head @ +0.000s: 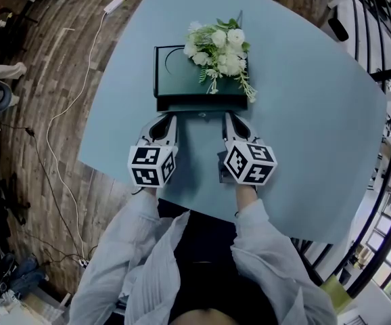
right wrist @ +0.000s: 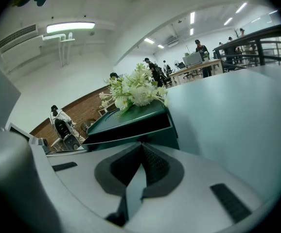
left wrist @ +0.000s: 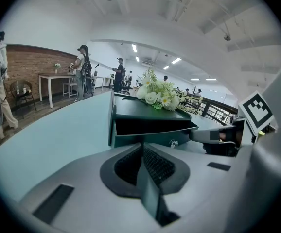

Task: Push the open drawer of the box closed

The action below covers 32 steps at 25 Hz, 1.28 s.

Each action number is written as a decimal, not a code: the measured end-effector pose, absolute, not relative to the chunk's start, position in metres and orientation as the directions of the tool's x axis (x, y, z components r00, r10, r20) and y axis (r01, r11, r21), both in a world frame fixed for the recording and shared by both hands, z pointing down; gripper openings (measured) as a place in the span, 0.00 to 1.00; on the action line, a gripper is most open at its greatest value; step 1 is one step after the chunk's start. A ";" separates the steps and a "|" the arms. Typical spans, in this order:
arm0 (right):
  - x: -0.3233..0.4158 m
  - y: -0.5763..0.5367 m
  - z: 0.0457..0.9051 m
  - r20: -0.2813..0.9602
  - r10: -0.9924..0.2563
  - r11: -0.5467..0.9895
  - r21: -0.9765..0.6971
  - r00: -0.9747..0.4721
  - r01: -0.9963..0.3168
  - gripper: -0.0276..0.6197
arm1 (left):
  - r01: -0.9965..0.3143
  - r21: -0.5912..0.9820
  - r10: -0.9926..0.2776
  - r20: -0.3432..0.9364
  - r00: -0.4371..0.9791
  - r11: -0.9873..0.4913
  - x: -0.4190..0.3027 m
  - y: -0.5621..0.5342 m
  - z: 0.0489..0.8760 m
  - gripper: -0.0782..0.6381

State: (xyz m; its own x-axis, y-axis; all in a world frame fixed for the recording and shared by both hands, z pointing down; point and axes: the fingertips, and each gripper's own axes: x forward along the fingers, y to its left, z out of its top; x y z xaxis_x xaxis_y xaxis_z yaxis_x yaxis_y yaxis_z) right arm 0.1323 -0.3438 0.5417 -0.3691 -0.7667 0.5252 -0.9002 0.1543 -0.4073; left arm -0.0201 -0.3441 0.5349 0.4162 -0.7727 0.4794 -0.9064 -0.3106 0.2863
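Dark green, the box [head: 182,80] stood on the pale blue table [head: 304,134], towards its far side in the head view; a bunch of white flowers [head: 219,53] lay across the right part of its lid. Its drawer [head: 201,103] stuck out a little on the side facing the person, so that both gripper views showed a dark gap under the lid; a small pale knob [left wrist: 172,142] sat near the middle of the drawer front.

The left gripper [head: 171,118] pointed at the left part of the drawer front and the right gripper [head: 226,118] at the right part, the two side by side with the knob between them; each tip lay right at the front, though whether it actually touched could not be told. In the left gripper view the ribbed pads [left wrist: 155,165] were pressed together with nothing between them; the right gripper view showed that gripper's jaws drawn together as well, empty, with the drawer just beyond their tip. The person's pale sleeves [head: 263,249] reached in from the near edge of the table.
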 end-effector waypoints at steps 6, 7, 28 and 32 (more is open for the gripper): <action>0.133 -0.350 0.542 0.524 -0.769 0.147 -0.411 -0.365 -0.900 0.05 | -0.905 0.284 -0.772 0.478 0.420 -0.316 -0.020 -0.350 0.536 0.15; 0.133 -0.351 0.542 0.524 -0.770 0.146 -0.411 -0.365 -0.900 0.05 | -0.905 0.284 -0.771 0.478 0.420 -0.317 -0.020 -0.351 0.535 0.15; 0.132 -0.367 0.541 0.490 -0.787 0.153 -0.432 -0.374 -0.889 0.05 | -0.916 0.280 -0.790 0.471 0.393 -0.288 -0.021 -0.368 0.534 0.15; 0.131 -0.370 0.540 0.479 -0.794 0.153 -0.439 -0.375 -0.885 0.05 | -0.916 0.279 -0.792 0.469 0.392 -0.288 -0.021 -0.371 0.533 0.15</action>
State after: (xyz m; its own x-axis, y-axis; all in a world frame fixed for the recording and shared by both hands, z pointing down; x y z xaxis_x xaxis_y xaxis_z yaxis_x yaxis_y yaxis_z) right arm 0.1313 -0.3695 0.5402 -0.3749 -0.7939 0.4788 -0.8852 0.1530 -0.4394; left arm -0.0214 -0.3708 0.5333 0.3920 -0.7917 0.4686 -0.9159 -0.2881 0.2795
